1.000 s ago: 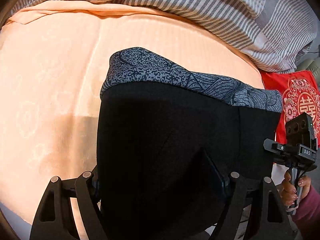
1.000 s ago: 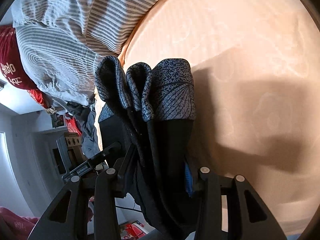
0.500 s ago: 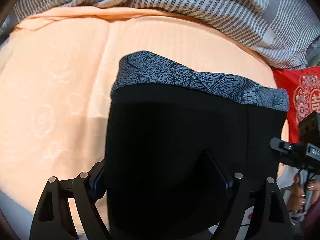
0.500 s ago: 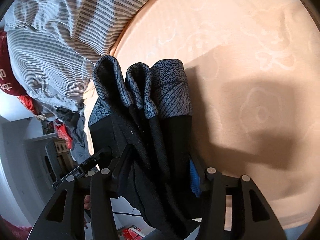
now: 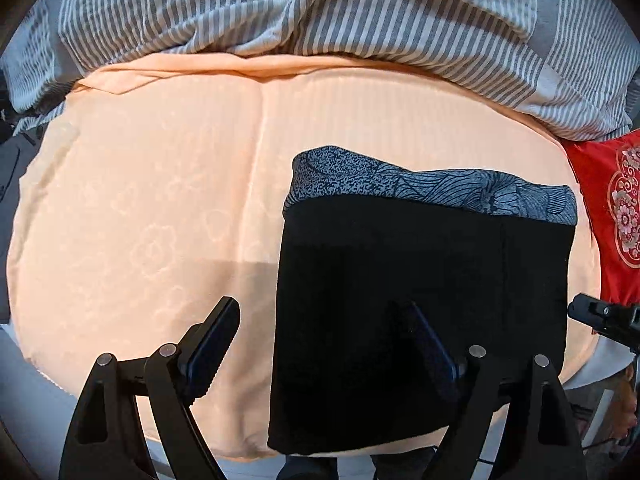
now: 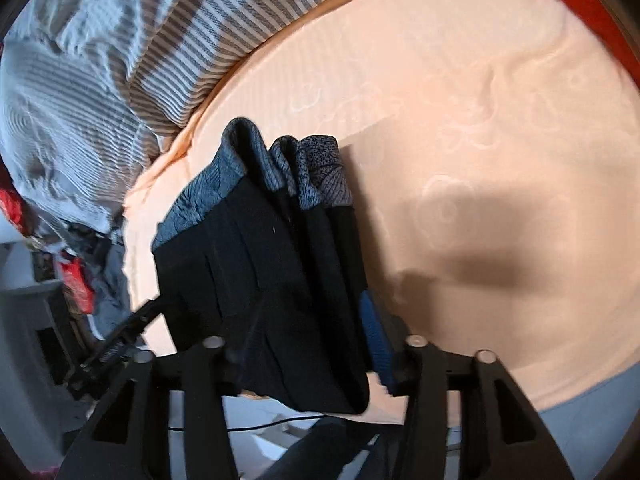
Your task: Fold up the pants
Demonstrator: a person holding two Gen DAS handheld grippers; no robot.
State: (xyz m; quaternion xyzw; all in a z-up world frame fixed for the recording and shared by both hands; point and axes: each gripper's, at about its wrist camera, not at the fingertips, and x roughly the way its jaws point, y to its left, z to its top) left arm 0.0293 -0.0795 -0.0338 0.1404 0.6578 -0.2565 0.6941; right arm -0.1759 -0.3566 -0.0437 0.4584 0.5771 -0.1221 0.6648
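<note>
left gripper (image 5: 324, 344): points almost straight down over the bed, jaws spread wide. One finger stands over bare sheet, clear of the cloth. The other overlaps the black fabric; contact there not readable. Nothing pinched.
right gripper (image 6: 304, 344): tilted steeply down toward the bed. Jaws have just been closing, with a bunched edge of the pants between them. Blue pad sits against the cloth on one side, the other finger is hidden behind the folds, so it looks pinched on the fabric.
person: fingers (image 5: 628, 412) only just visible at the right edge of the left wrist view, below the other gripper's body.
pants (image 5: 420, 300): black, with a grey patterned band, folded into a rough rectangle. Held up at the near edge of the bed.
pants axis: in the left wrist view, long side runs from the near edge away toward the quilt, with the patterned band at the far end. In the right wrist view several layers stand on edge side by side.
bed sheet (image 5: 160, 200): peach, under the pants.
striped quilt (image 5: 320, 8): heaped along the far side of the bed.
red cushion (image 5: 612, 208): just beside the sheet's right edge.
</note>
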